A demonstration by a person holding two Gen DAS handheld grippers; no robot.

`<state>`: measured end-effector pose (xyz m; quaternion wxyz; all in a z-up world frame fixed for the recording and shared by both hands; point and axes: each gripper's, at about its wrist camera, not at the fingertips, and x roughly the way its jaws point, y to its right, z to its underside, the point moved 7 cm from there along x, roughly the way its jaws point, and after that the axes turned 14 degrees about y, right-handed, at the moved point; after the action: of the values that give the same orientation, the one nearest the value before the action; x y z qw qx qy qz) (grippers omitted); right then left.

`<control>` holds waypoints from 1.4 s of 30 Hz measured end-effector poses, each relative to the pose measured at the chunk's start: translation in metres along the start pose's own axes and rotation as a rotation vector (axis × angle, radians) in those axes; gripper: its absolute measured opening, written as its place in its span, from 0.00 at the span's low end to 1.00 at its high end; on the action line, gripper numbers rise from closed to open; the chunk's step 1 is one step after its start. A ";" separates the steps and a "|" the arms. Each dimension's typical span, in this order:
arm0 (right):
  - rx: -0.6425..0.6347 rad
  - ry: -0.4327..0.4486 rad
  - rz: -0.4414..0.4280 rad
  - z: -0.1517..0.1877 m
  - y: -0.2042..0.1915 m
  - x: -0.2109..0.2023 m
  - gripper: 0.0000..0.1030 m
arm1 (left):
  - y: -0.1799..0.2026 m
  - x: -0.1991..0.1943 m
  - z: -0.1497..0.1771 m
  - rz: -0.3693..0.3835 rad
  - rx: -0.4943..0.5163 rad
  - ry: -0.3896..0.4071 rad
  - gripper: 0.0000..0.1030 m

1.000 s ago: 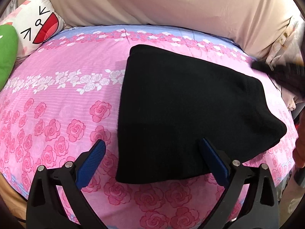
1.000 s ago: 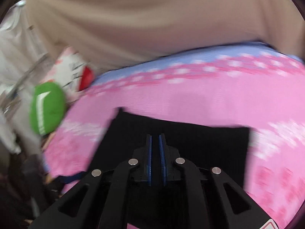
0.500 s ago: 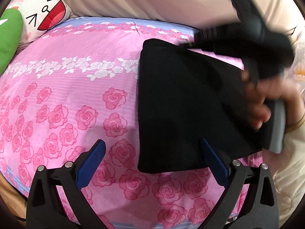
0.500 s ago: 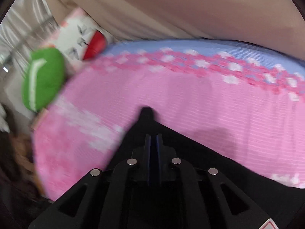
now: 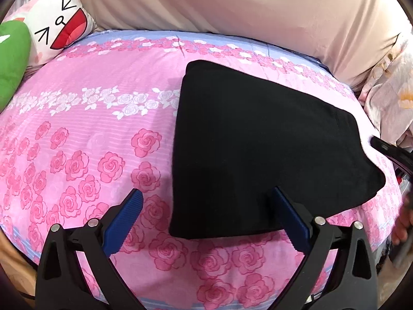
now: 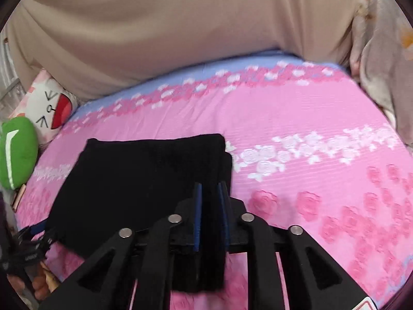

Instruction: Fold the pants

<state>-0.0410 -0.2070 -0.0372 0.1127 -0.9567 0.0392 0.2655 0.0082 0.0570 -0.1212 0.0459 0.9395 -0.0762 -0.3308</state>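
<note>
The folded black knit pants (image 5: 258, 139) lie flat on the pink rose-print bedsheet (image 5: 90, 118). The left gripper (image 5: 206, 201) hovers over their near edge, jaws wide apart. The right gripper (image 6: 210, 193) has just been opening, a narrow gap showing, nothing visibly clamped

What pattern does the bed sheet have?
The sheet is pink with roses and a blue edge, clearest in the left wrist view.

Pink rose-print bedsheet (image 5: 77, 129), beige bedding (image 5: 232, 5) behind, cartoon pillow (image 5: 59, 23) at left.
</note>
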 end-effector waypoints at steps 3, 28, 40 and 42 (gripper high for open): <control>0.053 -0.046 -0.090 0.018 0.002 -0.024 0.21 | 0.006 0.001 0.000 -0.013 0.010 -0.002 0.94; 0.032 0.030 -0.218 0.044 -0.004 -0.055 0.04 | 0.026 -0.009 -0.004 -0.039 0.034 -0.013 0.94; 0.046 0.086 -0.140 0.009 -0.007 -0.064 0.16 | -0.007 -0.018 -0.025 -0.027 -0.051 0.063 0.94; 0.025 0.065 -0.220 -0.002 -0.038 -0.053 0.16 | -0.015 -0.016 -0.026 -0.071 -0.058 0.063 0.94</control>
<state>-0.0799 -0.1701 -0.0008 0.1519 -0.9618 -0.0593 0.2198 0.0138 0.0758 -0.0933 0.0639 0.9498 -0.0317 -0.3047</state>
